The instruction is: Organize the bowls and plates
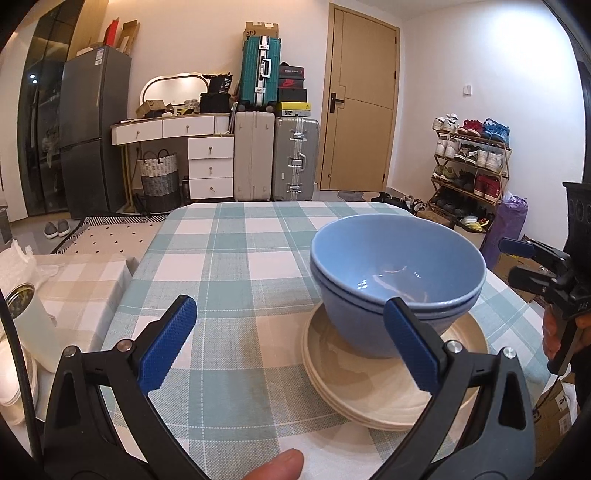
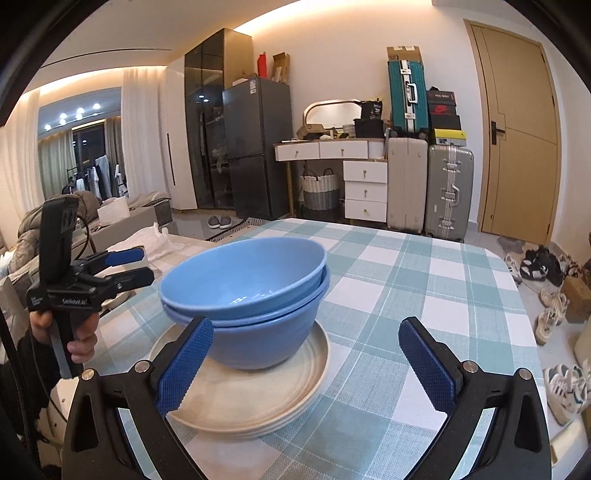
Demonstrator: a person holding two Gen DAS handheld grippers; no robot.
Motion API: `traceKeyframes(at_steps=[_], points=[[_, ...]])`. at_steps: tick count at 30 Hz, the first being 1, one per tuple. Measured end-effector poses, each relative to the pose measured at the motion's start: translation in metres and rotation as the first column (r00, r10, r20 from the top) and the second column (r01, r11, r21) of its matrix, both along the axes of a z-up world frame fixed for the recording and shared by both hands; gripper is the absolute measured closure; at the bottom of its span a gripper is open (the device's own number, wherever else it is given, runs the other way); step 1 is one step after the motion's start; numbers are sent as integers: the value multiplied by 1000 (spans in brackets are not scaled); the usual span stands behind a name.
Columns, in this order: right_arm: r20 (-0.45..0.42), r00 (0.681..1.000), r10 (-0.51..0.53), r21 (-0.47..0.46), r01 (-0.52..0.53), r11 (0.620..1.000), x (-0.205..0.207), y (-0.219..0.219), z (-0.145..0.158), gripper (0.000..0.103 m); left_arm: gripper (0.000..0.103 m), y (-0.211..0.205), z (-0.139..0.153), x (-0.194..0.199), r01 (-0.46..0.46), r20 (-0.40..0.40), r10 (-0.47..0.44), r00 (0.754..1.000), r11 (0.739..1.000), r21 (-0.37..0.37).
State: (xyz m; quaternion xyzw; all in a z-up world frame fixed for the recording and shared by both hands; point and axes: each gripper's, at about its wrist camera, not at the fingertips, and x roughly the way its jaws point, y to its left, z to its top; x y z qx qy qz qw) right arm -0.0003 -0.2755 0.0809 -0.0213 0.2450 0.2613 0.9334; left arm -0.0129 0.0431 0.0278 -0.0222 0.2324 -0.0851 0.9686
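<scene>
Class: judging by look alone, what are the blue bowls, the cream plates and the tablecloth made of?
Bowls: probably glazed ceramic, possibly melamine; smooth gloss with sharp light reflections inside.
Plates: likely ceramic or stoneware; satin cream surface with faint concentric rings.
Tablecloth: woven fabric, matte; visible thread texture in the check.

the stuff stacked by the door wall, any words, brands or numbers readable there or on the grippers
"SF": cardboard box on top of the teal suitcase.
Swoosh logo, no readable words: red-and-black shoebox.
White print on the left gripper's black body: too blurred to read.
Sticker on the fridge: too small to read.
Print on the brown box at the right edge of the left wrist view: too blurred.
Blue bowls and plates: none.
</scene>
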Motion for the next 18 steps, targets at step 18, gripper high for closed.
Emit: traceKeyframes(at_steps=[18], points=[[12, 995, 99, 20, -100, 995, -28, 6, -32, 1, 2, 8, -33, -11, 112, 16, -112, 994, 993, -18]])
